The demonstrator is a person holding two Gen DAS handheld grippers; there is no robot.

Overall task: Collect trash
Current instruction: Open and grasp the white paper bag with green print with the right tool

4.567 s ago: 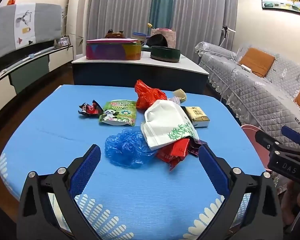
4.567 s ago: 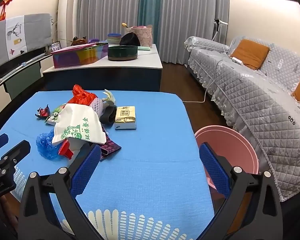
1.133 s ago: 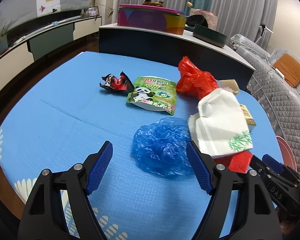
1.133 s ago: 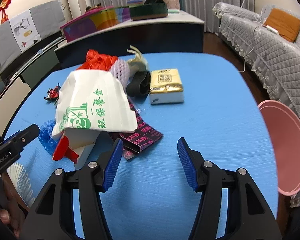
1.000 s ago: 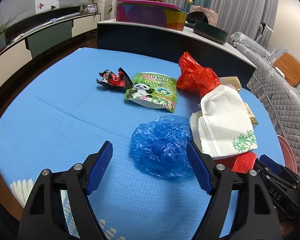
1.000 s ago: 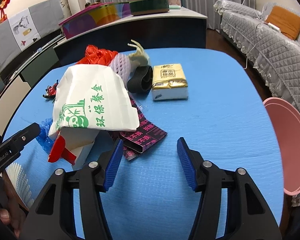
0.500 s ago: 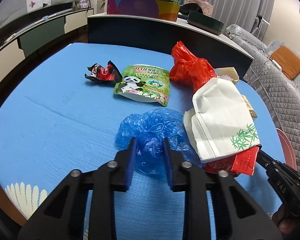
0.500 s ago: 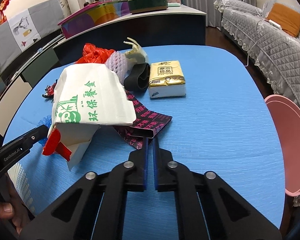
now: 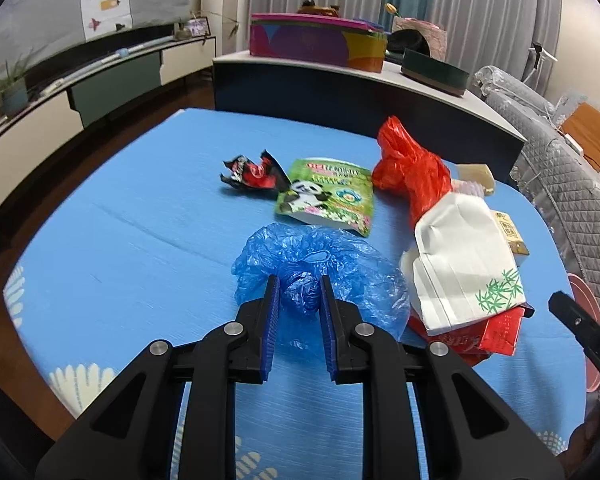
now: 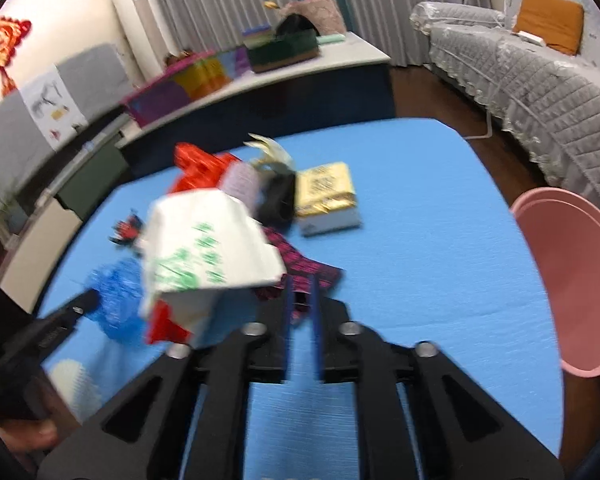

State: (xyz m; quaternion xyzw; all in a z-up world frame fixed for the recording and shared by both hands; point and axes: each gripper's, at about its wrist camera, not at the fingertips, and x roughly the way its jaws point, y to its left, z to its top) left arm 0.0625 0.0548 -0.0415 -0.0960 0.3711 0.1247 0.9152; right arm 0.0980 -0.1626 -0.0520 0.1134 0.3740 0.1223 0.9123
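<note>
My left gripper [image 9: 299, 288] is shut on the crumpled blue plastic bag [image 9: 320, 264], which rests on the blue table [image 9: 140, 240]. My right gripper [image 10: 302, 292] is shut on the edge of the dark magenta wrapper [image 10: 300, 268], beside the white paper bag with green print [image 10: 208, 256]. Further back lie a red plastic bag [image 9: 412, 176], a green panda pouch [image 9: 328, 200], a red-black wrapper [image 9: 252, 170], a red box [image 9: 496, 328] under the white bag, and a gold tissue pack [image 10: 326, 196].
A pink basin [image 10: 572, 292] stands off the table's right edge. A grey quilted sofa [image 10: 540, 64] is at the right. A dark counter [image 9: 340, 80] with boxes runs behind the table. A low cabinet [image 9: 80, 80] is at the left.
Both grippers went from wide open to shut over the last second. The left one closed on the blue bag; the right one closed on the magenta wrapper and is moving, blurring its view.
</note>
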